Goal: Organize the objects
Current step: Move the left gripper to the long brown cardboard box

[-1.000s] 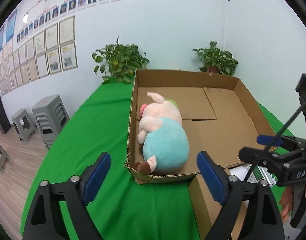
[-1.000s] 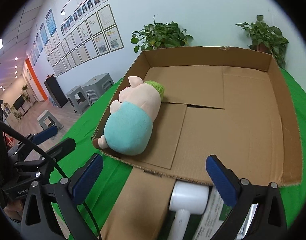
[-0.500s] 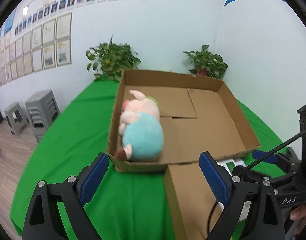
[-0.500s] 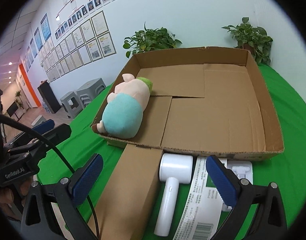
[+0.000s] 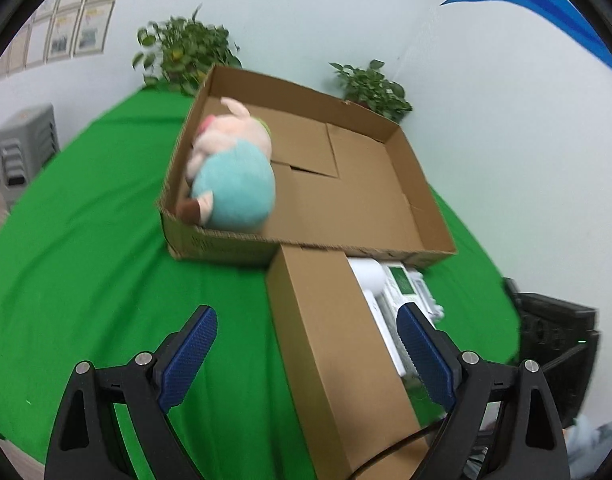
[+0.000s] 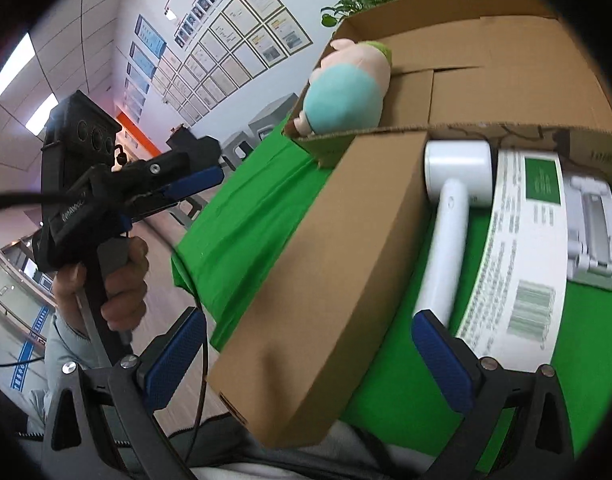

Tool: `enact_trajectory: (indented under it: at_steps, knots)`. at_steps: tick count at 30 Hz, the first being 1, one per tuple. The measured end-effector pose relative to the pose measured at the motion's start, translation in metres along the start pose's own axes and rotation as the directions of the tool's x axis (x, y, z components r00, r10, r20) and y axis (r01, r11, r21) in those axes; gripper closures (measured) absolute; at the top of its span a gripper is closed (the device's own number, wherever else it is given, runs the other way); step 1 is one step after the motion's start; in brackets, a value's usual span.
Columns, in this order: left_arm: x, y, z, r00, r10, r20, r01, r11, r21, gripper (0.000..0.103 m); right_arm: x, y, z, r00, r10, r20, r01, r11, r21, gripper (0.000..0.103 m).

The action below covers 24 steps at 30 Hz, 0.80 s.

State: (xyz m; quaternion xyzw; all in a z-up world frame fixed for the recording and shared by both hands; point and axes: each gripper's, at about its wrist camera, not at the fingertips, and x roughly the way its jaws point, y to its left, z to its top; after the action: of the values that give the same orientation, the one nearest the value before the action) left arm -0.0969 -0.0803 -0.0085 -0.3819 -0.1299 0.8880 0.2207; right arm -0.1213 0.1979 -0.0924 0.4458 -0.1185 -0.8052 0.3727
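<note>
A plush pig (image 5: 230, 176) in a teal shirt lies at the left end of an open cardboard tray (image 5: 306, 92) on the green table. A long closed brown box (image 5: 338, 352) lies in front of the tray. My left gripper (image 5: 308, 336) hovers open over its near part. My right gripper (image 6: 306, 332) is open too, with the brown box (image 6: 326, 264) between its blue fingers, pads apart from it. A white hair-dryer-like device (image 6: 446, 208), a white labelled package (image 6: 522, 248) and a white stand (image 6: 594, 236) lie to the right of the box. The pig (image 6: 346, 88) shows in the tray (image 6: 506, 80).
A hand (image 6: 118, 272) holds the left gripper's body at the table's left edge. Two potted plants (image 5: 186, 52) (image 5: 374, 88) stand behind the tray by the wall. Grey stools (image 5: 26, 140) sit on the floor to the left. Green cloth (image 5: 86, 220) covers the table.
Both grippers have drawn back from the tray and tipped down. The long brown box and the white items now fill the near view. Both have stayed open.
</note>
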Motion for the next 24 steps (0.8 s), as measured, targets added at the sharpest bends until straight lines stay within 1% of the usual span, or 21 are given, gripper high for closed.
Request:
enact_trajectory:
  at_steps: [1, 3, 4, 5, 7, 9, 11, 12, 16, 18, 19, 21, 22, 23, 24]
  knots:
    - [-0.002, 0.002, -0.002, 0.999, -0.043, -0.008, 0.043, 0.999, -0.013, 0.012, 0.000, 0.000, -0.001, 1.000, 0.014, -0.006, -0.014, 1.000, 0.001, 0.000]
    - [-0.003, 0.007, -0.005, 0.990, -0.136, -0.034, 0.135, 0.990, -0.034, 0.012, 0.000, 0.002, -0.003, 0.999, 0.037, -0.017, -0.037, 0.999, 0.003, 0.000]
    - [-0.004, 0.009, -0.006, 0.990, -0.138, -0.040, 0.136, 0.990, -0.040, 0.012, 0.002, 0.004, -0.003, 0.999, 0.039, -0.027, -0.039, 0.999, -0.003, 0.000]
    - [-0.004, 0.010, -0.007, 0.992, -0.119, -0.048, 0.118, 0.992, -0.038, 0.012, 0.003, 0.004, -0.005, 0.999, 0.038, -0.035, -0.038, 0.999, -0.007, 0.000]
    - [0.006, 0.009, -0.013, 0.991, -0.097, -0.095, 0.093, 0.995, -0.041, 0.012, 0.010, 0.009, -0.006, 0.997, 0.045, -0.060, -0.046, 0.999, -0.018, 0.000]
    - [0.017, 0.008, -0.018, 0.985, -0.107, -0.134, 0.101, 0.993, -0.052, 0.012, 0.018, 0.013, -0.007, 0.996, 0.038, -0.084, -0.041, 0.999, -0.032, 0.000]
    - [0.030, 0.009, -0.025, 0.976, -0.143, -0.162, 0.130, 0.988, -0.087, 0.012, 0.027, 0.016, -0.008, 0.995, 0.022, -0.102, -0.026, 0.999, -0.037, 0.000]
    - [0.040, 0.010, -0.028, 0.968, -0.168, -0.184, 0.149, 0.982, -0.111, 0.012, 0.032, 0.017, -0.008, 0.994, 0.007, -0.109, -0.010, 0.999, -0.035, 0.001]
    - [0.069, 0.016, -0.039, 0.949, -0.200, -0.244, 0.160, 0.971, -0.176, 0.014, 0.046, 0.017, -0.009, 0.991, -0.039, -0.129, 0.037, 0.999, -0.014, 0.000]
    - [0.081, 0.017, -0.042, 0.940, -0.202, -0.274, 0.151, 0.969, -0.195, 0.020, 0.054, 0.016, -0.008, 0.987, -0.062, -0.146, 0.063, 0.998, 0.004, 0.000]
    - [0.086, 0.017, -0.044, 0.932, -0.210, -0.295, 0.157, 0.968, -0.195, 0.021, 0.058, 0.016, -0.008, 0.986, -0.063, -0.152, 0.066, 0.998, 0.012, 0.000]
    - [0.095, 0.015, -0.050, 0.919, -0.229, -0.321, 0.166, 0.963, -0.211, 0.029, 0.061, 0.016, -0.006, 0.986, -0.070, -0.152, 0.074, 0.997, 0.020, 0.000]
    - [0.098, 0.015, -0.053, 0.914, -0.234, -0.331, 0.167, 0.962, -0.218, 0.030, 0.063, 0.016, -0.005, 0.985, -0.077, -0.153, 0.082, 0.996, 0.025, 0.000]
    - [0.100, 0.015, -0.056, 0.914, -0.235, -0.330, 0.166, 0.961, -0.223, 0.028, 0.064, 0.016, -0.005, 0.985, -0.082, -0.152, 0.088, 0.996, 0.031, 0.000]
    - [0.099, 0.015, -0.058, 0.917, -0.235, -0.322, 0.166, 0.959, -0.228, 0.028, 0.064, 0.016, -0.005, 0.985, -0.085, -0.151, 0.092, 0.995, 0.039, 0.000]
